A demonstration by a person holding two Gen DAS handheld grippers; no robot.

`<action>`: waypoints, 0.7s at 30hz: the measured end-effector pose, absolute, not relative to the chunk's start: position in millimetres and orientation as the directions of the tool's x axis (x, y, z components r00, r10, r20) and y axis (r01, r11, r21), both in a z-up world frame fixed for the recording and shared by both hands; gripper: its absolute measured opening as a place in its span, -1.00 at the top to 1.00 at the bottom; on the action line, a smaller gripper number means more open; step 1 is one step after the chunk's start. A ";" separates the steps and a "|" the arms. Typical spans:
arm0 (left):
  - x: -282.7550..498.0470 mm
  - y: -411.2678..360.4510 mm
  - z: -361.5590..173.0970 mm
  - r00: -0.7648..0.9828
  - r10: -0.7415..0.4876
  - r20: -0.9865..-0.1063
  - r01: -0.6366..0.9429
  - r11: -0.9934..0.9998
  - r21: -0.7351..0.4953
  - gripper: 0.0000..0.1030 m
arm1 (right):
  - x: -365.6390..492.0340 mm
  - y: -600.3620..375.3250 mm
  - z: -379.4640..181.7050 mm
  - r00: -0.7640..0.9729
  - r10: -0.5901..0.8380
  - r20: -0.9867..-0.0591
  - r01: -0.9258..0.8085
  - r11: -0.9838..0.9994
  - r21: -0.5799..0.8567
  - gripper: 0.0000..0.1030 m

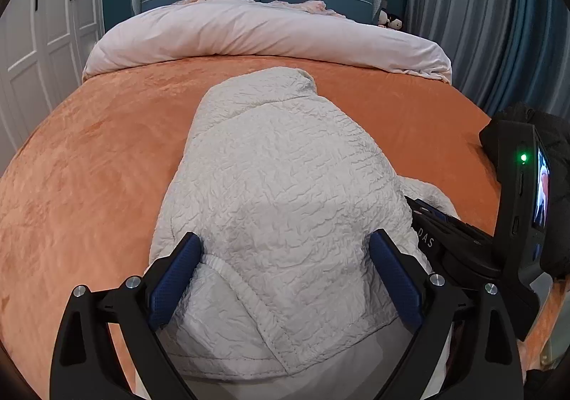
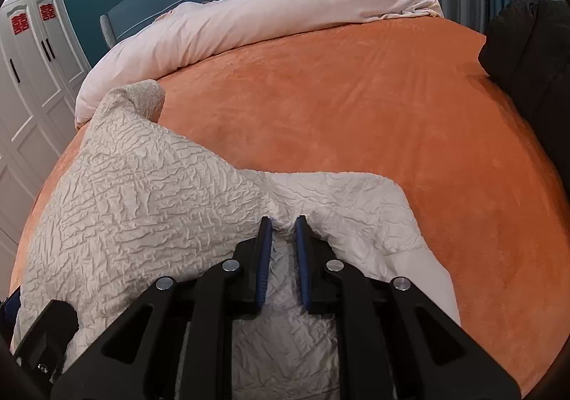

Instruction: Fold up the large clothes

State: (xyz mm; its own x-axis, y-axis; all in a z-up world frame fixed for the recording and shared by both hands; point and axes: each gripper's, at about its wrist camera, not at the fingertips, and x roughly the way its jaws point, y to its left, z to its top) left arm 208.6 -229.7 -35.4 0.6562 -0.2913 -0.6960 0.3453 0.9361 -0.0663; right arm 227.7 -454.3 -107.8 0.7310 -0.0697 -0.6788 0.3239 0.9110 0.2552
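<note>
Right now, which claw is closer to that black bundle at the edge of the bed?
The right claw. It pinches the white jacket on the side where the black bundle lies. The left claw sits open over the jacket, farther from the bundle.

Jacket (image 1: 285, 186): near hem runs under the bottom frame edge in the left wrist view; its right side is hidden behind the right gripper (image 2: 283, 221) body. Right wrist view: cloth pinched between the fingers is mostly covered by them, fold depth unreadable. Dark item (image 2: 527, 54) at right cut by the frame rim, identity unclear. Small toys (image 1: 390, 21) by the headboard too small to identify. Wardrobe (image 1: 42, 25) clipped at the left edge.
</note>
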 end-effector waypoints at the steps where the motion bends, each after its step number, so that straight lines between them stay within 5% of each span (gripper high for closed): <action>1: 208.2 -230.3 -35.9 0.658 -0.289 -0.695 0.346 0.936 -0.062 -0.80 | 228.2 -454.0 -108.1 0.731 -0.073 -0.678 0.325 0.912 0.252 0.77; 7: 209.5 -229.4 -35.4 0.653 -0.290 -0.700 0.349 0.935 -0.061 -0.81 | 231.8 -452.4 -104.3 0.712 -0.062 -0.699 0.310 0.921 0.234 0.77; 15: 169.6 -174.8 16.1 0.610 -0.289 -0.738 0.358 0.931 -0.069 -0.77 | 133.5 -453.4 -12.7 0.727 -0.004 -0.687 0.236 0.941 0.244 0.68; 21: 132.0 -160.4 -0.8 0.527 -0.264 -0.808 0.363 0.929 -0.068 -0.77 | 79.0 -422.4 -49.3 0.614 0.107 -0.782 0.196 0.939 0.283 0.68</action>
State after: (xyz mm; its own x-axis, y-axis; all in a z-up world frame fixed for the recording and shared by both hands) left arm 132.0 -160.4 -0.8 0.5271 -0.2644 -0.8076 0.3626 0.9295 -0.0676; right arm 79.0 -422.4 -49.3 0.6139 0.1074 -0.7820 0.1959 0.9390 0.2827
